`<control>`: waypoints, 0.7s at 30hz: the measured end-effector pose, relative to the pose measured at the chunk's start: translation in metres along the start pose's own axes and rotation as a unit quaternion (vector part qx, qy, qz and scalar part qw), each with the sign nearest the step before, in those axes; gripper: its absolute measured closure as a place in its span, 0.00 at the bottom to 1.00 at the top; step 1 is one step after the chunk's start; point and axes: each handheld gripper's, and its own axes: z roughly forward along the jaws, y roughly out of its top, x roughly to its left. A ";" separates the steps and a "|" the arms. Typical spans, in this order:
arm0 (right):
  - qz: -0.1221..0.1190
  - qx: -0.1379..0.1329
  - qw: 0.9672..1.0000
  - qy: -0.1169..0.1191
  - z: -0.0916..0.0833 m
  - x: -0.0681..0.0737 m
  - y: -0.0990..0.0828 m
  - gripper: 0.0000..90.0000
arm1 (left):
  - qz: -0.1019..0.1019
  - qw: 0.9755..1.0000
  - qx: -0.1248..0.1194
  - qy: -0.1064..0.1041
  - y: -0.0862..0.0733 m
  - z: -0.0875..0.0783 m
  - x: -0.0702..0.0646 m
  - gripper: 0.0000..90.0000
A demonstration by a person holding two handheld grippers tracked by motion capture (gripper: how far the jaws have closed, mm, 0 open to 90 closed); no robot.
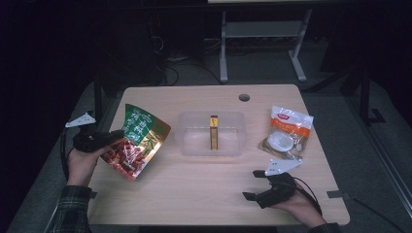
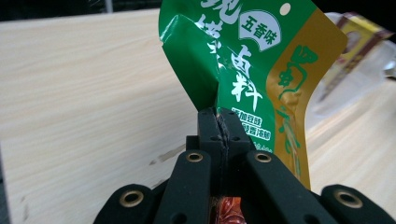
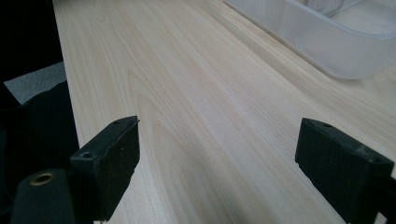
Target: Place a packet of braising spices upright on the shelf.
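Where the room fell away into darkness: only the pale wooden table [image 1: 204,189] was lit, the far side of the room being nearly black.

Landmark: a clear plastic tub [image 1: 212,134] stood at the middle of the table, long side toward the person, rim up.

Inside the tub: a narrow yellow and dark packet [image 1: 214,133] stood across its middle; whether it leaned on a wall could not be told at that size.

Table surface: light wood with a fine straight grain, and a round cable hole [image 1: 244,97] behind the tub, near the far edge.

Left of the tub: a green, gold and red snack pouch [image 1: 137,141] was held above the table's left part, tilted, its green top toward the far side and its red end toward the person.

Left gripper [image 1: 112,136]: its jaws were pressed together on the pouch's edge, seen close in the left gripper view [image 2: 219,122], with the foil creased just above them.

Left hand [image 1: 82,162]: it held that gripper off the table's left edge, a plaid sleeve [image 1: 73,208] behind it.

Right of the tub: a white and orange bag [image 1: 286,132] lay flat on the wood, apart from the tub.

Right gripper [image 1: 251,184]: in front of the tub and to its right, low over the near edge, jaws spread wide with only bare wood between them [image 3: 217,163].

Room: grey floor [image 1: 369,160] beyond the tub's side of the table, and a pale metal frame with legs [image 1: 262,34] standing behind it.
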 end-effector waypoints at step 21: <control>0.002 -0.035 0.999 0.012 0.012 0.006 0.022 0.16 | 0.069 0.991 -0.029 -0.108 0.033 0.013 -0.087 1.00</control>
